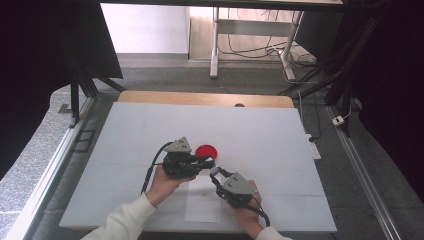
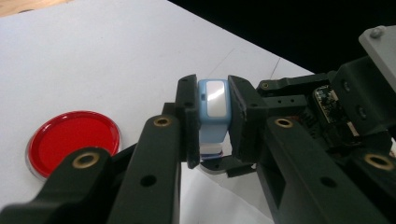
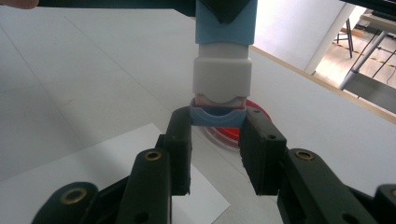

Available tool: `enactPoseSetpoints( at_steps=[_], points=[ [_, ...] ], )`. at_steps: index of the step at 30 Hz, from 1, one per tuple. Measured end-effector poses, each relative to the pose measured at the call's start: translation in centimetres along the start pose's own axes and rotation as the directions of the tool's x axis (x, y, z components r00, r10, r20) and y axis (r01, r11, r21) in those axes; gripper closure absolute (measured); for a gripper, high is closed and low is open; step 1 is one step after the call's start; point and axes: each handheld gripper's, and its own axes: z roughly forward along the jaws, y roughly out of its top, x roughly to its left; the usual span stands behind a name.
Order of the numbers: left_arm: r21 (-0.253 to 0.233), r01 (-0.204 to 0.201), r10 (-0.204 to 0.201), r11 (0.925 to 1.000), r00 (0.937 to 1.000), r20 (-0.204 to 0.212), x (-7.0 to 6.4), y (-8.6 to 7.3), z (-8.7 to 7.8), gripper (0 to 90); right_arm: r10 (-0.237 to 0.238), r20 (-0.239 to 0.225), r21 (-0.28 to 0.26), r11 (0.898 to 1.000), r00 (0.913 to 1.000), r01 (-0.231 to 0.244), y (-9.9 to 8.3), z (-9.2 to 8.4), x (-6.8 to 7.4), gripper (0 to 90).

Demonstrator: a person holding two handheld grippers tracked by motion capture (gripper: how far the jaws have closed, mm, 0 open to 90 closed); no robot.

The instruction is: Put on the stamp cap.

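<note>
Blue-and-white stamp (image 2: 214,109) is being pinched between the left gripper (image 2: 212,123) jaws, while its blue end cap (image 3: 218,116) is being clamped by the right gripper (image 3: 217,140); pulling apart seemingly remains, cap not yet separated.

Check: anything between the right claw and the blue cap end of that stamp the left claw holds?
Nothing visible. The right claw is already closed on the blue plastic cap, while the left claw grips the light-blue rectangular stamp body.

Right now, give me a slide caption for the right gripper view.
Right tool grips the blue cap of a blue-and-white stamp above the red dish.
</note>
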Motion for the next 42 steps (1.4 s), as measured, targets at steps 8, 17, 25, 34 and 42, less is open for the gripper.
enactPoseSetpoints(
  at_steps=[8,17,25,34,42],
  points=[
    [-0.004,0.006,-0.006,1.0,1.0,0.004,0.04,-0.03,0.03,75.1,0.0,0.008,-0.006,1.0,1.0,0.0,0.01,-0.1,0.0,64.7],
    [-0.004,0.003,-0.003,1.0,1.0,0.003,-0.07,-0.06,0.01,75.2,-0.002,0.017,-0.011,1.0,0.9999,0.002,-0.02,-0.2,-0.09,64.7],
    [-0.01,0.004,-0.004,0.9999,1.0,-0.001,-0.01,-0.15,0.08,75.2,-0.004,0.019,-0.008,1.0,0.9998,0.004,-0.08,-0.15,-0.01,64.7],
    [-0.002,0.006,-0.006,1.0,1.0,0.0,-0.03,-0.31,0.29,75.2,-0.011,0.022,-0.009,1.0,0.9997,0.011,-0.06,-0.21,0.06,64.6],
    [-0.006,0.009,-0.009,0.9999,1.0,0.003,0.05,-0.36,0.29,75.2,-0.012,0.025,-0.011,1.0,0.9996,0.012,-0.05,-0.23,0.07,64.7]
  ],
)
